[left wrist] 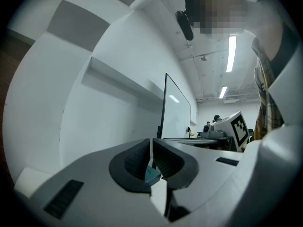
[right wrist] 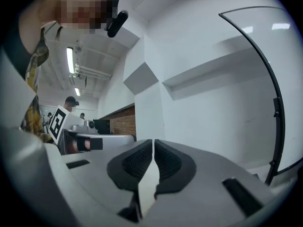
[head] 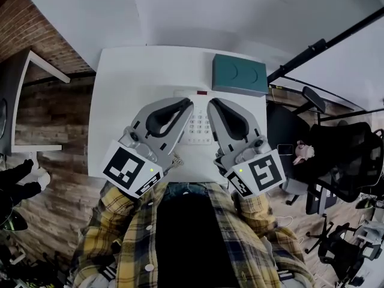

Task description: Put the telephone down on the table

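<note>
White table [head: 129, 77] is filling the centre of the head view, with the telephone [head: 198, 125] lying on it at mid-frame. You are holding the left gripper [head: 182, 107] and right gripper [head: 217, 107] fully closed and empty, flanking the telephone.

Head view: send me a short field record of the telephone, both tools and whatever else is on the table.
telephone: white, keypad up, lying on the white table near the person's edge
left tool: shut, nothing between its jaws, at the telephone's left side
right tool: shut, nothing between its jaws, at the telephone's right side
hold: neither tool grips the telephone
other: teal box on the table, behind the telephone and to the right
</note>
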